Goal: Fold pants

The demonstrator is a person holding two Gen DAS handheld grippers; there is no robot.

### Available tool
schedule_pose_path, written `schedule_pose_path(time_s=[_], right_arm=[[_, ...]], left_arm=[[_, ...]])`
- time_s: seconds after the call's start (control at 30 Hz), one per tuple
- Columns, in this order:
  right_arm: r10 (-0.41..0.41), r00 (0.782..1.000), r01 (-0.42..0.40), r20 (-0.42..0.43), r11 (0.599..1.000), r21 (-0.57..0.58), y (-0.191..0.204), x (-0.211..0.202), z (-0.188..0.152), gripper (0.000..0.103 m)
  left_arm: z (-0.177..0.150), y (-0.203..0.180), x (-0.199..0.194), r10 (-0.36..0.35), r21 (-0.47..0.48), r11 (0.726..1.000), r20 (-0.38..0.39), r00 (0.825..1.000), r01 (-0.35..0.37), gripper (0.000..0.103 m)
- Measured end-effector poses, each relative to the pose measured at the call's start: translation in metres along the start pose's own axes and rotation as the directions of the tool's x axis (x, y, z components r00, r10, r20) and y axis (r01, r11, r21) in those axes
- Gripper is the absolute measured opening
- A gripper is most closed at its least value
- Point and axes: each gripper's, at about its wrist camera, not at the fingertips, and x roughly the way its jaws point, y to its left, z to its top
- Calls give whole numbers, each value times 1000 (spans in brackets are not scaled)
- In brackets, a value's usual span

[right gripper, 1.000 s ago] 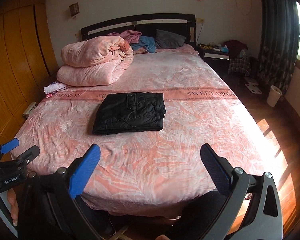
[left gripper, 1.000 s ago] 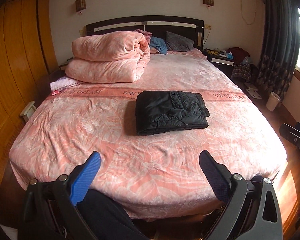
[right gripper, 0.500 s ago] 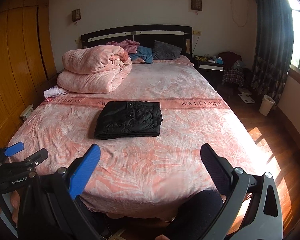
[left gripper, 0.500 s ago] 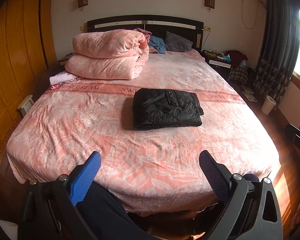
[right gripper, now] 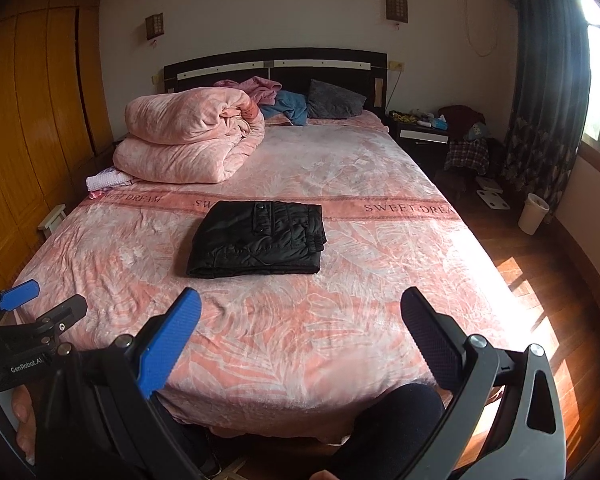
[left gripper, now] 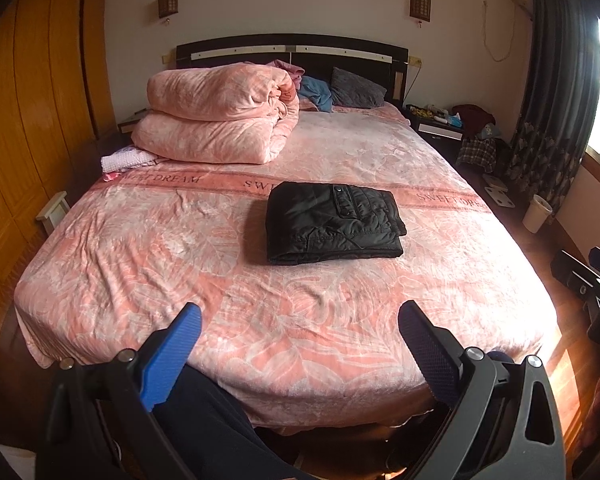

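- Pants lie as a compact folded stack mid-bed, so folding looks complete.
- Your left gripper and right gripper gape wide, empty, well short of it.

A: Where do the pants lie?

B: Folded on the bed, near its middle, well ahead of both grippers.

A: What is behind them?

B: A rolled quilt sits to the back left, and a pillow rests against the headboard.

A: And to the sides?

B: A wardrobe stands left of the bed. A nightstand stands at its right rear, and a bin sits on the floor to the right.
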Motion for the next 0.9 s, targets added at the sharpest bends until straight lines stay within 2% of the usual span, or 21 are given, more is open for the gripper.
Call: schedule_pose_path(time_s=[0.3,0.53,0.7,0.8,0.9], right_arm=[[8,1000,-8,-10,1000,-7,3,7,-3,100],[13,1000,-13,-17,1000,2,4,12,-4,100],[14,1000,-14,-22,1000,7,1,15,-5,100],[15,1000,-15,-19,1000,10,0,14,-5,100],[18,1000,-17,-20,1000,13,-2,15,-5,100]], left_arm=[[3,1,-3,-8,-3,1000,12,1000,8,99],[7,5,-7,-12,-27,1000,52,999,13,96],[8,6,-7,-11,-26,1000,52,999,12,96],[10,5,-7,-13,-16,1000,54,998,14,99],[13,5,-5,-11,-10,1000,33,999,11,99]])
